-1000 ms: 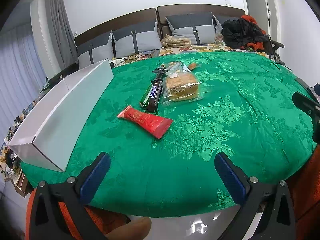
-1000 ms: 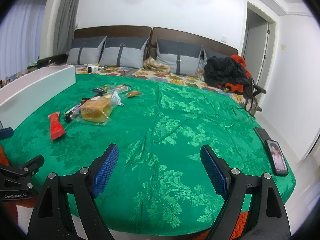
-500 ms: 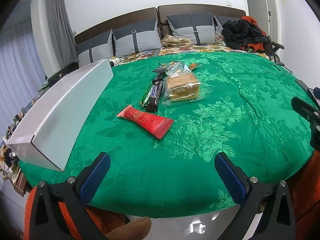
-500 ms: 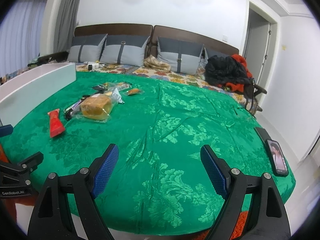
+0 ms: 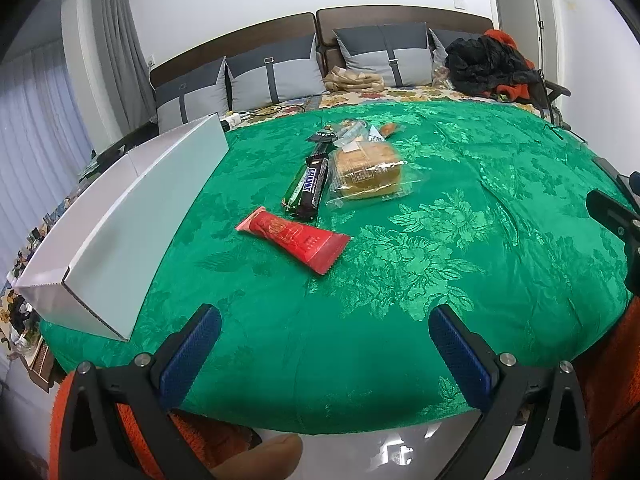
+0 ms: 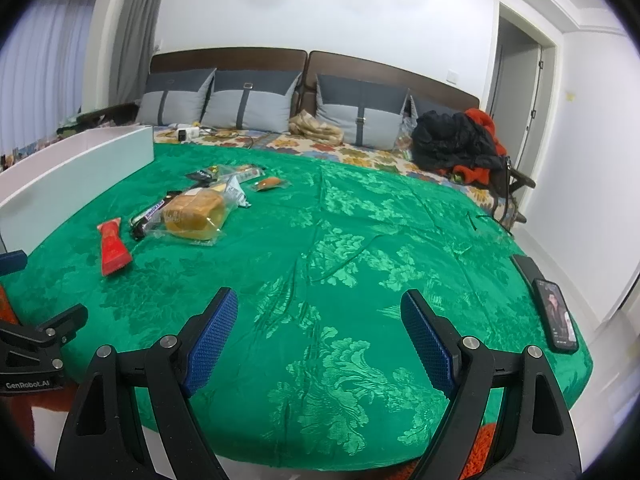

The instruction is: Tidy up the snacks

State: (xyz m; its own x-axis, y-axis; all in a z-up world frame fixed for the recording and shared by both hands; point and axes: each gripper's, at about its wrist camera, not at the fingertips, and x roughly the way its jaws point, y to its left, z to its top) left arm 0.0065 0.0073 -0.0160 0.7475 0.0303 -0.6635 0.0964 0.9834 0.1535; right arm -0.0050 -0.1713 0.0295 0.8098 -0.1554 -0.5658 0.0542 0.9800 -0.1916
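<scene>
A red snack packet point(image 5: 294, 239) lies on the green cloth point(image 5: 440, 240), nearest me. Behind it lie a Snickers bar point(image 5: 313, 190) beside a green bar point(image 5: 295, 189), a bagged bread loaf point(image 5: 366, 172), and several small packets point(image 5: 352, 130) further back. The same snacks show in the right wrist view: red packet point(image 6: 113, 247), loaf point(image 6: 194, 213). A long white box point(image 5: 120, 220) stands open along the left. My left gripper point(image 5: 324, 348) is open and empty at the near edge. My right gripper point(image 6: 320, 336) is open and empty, right of the snacks.
A phone point(image 6: 556, 314) lies at the cloth's right edge. Grey pillows point(image 6: 248, 100) and dark and orange clothing point(image 6: 460, 144) sit at the back on the bed. The cloth drops off at the near edge, with white floor point(image 5: 360, 452) below.
Both grippers have edged slightly forward towards the snacks. Nothing on the cloth has moved.
</scene>
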